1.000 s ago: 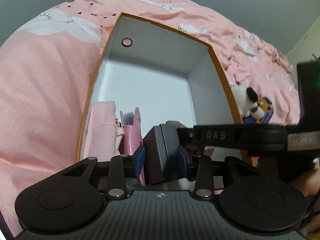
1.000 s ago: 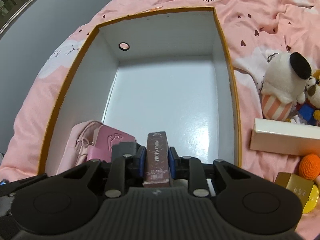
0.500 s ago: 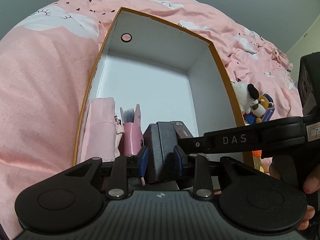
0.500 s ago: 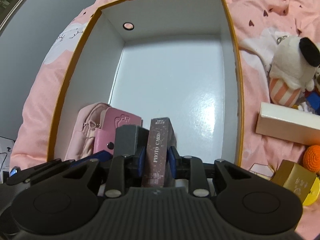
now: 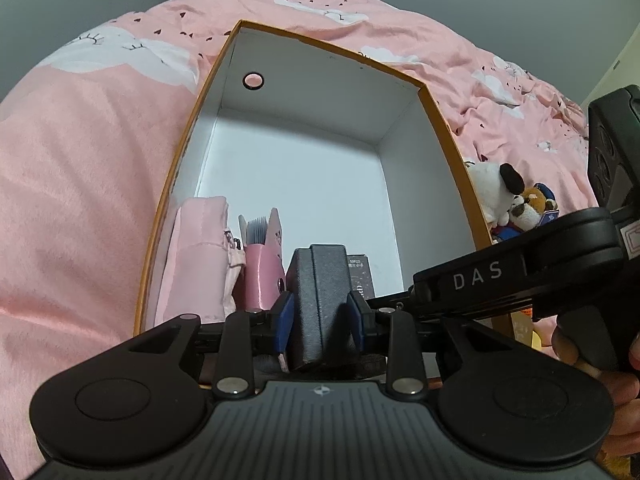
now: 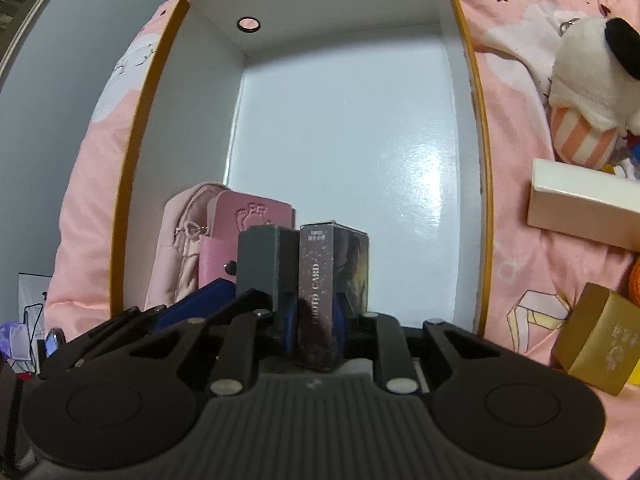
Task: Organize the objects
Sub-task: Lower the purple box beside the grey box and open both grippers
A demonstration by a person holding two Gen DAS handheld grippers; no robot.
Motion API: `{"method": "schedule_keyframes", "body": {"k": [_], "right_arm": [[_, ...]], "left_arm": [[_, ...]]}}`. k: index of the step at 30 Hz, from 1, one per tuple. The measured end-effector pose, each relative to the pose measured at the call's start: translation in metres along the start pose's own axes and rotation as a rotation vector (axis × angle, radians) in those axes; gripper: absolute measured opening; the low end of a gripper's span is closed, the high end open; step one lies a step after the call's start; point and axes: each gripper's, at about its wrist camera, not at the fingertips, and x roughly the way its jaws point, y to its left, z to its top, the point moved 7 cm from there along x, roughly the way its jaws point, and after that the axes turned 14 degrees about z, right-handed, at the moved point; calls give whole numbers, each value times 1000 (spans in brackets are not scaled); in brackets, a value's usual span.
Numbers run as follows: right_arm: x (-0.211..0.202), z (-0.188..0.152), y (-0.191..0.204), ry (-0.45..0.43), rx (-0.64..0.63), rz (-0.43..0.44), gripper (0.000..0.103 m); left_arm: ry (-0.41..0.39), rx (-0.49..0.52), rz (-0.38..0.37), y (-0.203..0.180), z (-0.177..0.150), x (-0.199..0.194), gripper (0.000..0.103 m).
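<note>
Left wrist view: left gripper [image 5: 320, 316] clamps a dark grey case [image 5: 320, 292] between its blue pads, case upright, low in the near end of the orange-rimmed box [image 5: 448, 148]. Right wrist view: right gripper [image 6: 318, 330] has the photo card box [image 6: 320, 280] between its pads, jaws closing on it; box upright, its left face just beside the grey case, touching or nearly so, cannot tell which.

Row so far, left to right against the near wall: pink pouch [image 5: 198, 256], pink card holder [image 5: 262, 272], grey case, photo card box. Rest of the box floor is bare white.

Judgement: the step is seating both items upright in the row. To do it well, press the photo card box flush to the case before letting go, bases flat on the floor. Free one item at a time, so the other braces the row. Lift straight out; a sideways drag likely topples the narrow pieces.

Outside on the pink bedding [image 6: 516, 20]: plush dog [image 6: 588, 80], cream box [image 6: 580, 204], gold box [image 6: 600, 340], waiting their turn.
</note>
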Motion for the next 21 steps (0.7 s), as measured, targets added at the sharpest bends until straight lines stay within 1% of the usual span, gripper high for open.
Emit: {"method": "schedule_keyframes", "body": {"k": [1, 3, 9, 12, 14, 16, 18, 21], "right_arm": [[0, 0, 0, 1, -1, 11, 19], [0, 0, -1, 2, -1, 20, 18], [1, 1, -11, 1, 98, 99, 18], [3, 1, -14, -2, 122, 114, 18], [5, 0, -14, -2, 114, 108, 18], [7, -2, -9, 2, 76, 82, 20], [6, -2, -5, -9, 50, 69, 20], [-1, -2, -1, -25, 33, 83, 25]], "left_arm": [[-2, 2, 4, 0, 0, 0, 36], [-3, 2, 13, 0, 0, 0, 36], [1, -4, 25, 2, 0, 1, 39], [2, 10, 31, 1, -1, 1, 39], [2, 18, 30, 0, -1, 1, 39], [5, 11, 19, 1, -1, 0, 39], [3, 7, 10, 2, 0, -1, 40], [-11, 8, 5, 2, 1, -5, 43]]}}
